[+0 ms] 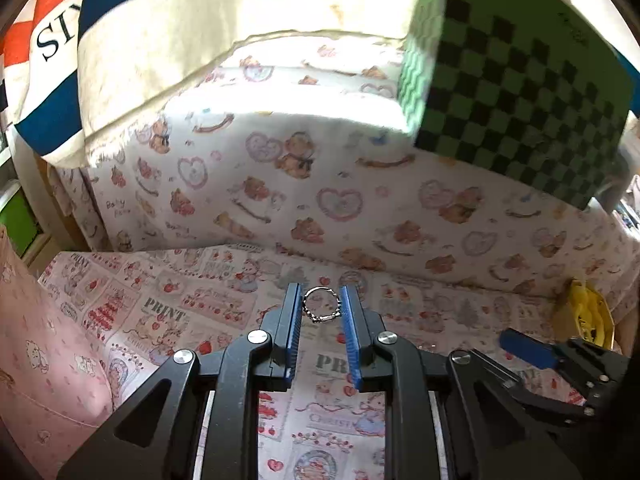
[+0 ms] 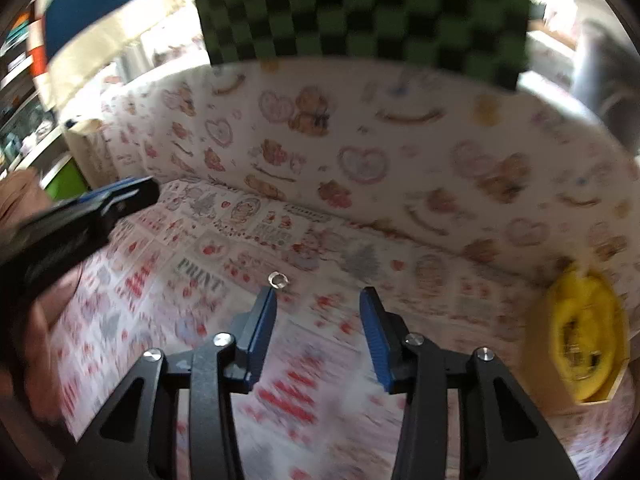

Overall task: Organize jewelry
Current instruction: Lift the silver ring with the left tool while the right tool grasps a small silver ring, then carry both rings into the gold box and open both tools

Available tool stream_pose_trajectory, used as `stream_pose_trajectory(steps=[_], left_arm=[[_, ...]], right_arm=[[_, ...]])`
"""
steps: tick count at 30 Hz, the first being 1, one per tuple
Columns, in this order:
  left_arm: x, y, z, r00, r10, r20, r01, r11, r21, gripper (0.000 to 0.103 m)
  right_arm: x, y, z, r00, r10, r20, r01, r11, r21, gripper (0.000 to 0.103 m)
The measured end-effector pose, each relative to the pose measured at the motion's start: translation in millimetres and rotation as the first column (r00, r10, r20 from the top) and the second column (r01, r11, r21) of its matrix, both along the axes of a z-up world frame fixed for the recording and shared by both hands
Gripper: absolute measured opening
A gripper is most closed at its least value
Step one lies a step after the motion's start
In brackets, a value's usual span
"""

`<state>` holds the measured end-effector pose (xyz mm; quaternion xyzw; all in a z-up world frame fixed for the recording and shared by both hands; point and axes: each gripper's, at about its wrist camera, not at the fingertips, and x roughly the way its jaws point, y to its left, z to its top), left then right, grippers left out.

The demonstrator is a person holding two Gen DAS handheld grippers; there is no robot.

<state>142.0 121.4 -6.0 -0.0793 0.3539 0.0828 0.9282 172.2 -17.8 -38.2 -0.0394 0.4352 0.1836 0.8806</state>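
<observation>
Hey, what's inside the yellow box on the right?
The yellow box stands open with a yellow lining. Small dark and metallic bits show low in its hollow, too blurred to name. In the left view the right gripper covers part of it.
</observation>
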Motion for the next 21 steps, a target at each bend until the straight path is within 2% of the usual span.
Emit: stream_pose_trajectory(steps=[1,3,8,13,14,17,21], left_arm=[[2,0,-2,1.0,0.007,-0.005,-0.007,1.0,0.002,0.019],[6,4,-7,1.0,0.025,-0.015,-0.024,1.0,0.008,0.019],[10,17,-15,0.998,0.058,-0.031,-0.059,0.998,-0.023,0.019],[9,15,-12,0.998,0.057,-0.019,-0.058,0.998,-0.01,0.019],[9,14,-11,0.998,0.056,-0.017,-0.056,0.998,-0.009,0.019],[7,11,-9,0.999,0.049,-0.012,-0.049,0.999,-0.004,0.019],[3,5,-4,0.999,0.045,0.003,-0.045,0.999,0.016,0.019]], right_arm=[[4,4,-3,1.0,-0.002,-0.012,0.002,1.0,0.001,0.039],[12,13,-8,0.999,0.0,-0.034,0.0,1.0,0.004,0.032],[18,30,-22,0.998,0.016,-0.055,-0.018,1.0,-0.025,0.03],[24,42,-31,0.998,0.027,-0.059,-0.029,0.999,-0.032,0.02],[26,42,-31,0.998,0.02,-0.061,-0.022,0.999,-0.031,0.013],[28,37,-33,0.997,0.008,-0.074,-0.008,1.0,-0.006,0.013],[19,17,-29,0.999,-0.004,-0.046,0.003,1.0,-0.014,0.013]])
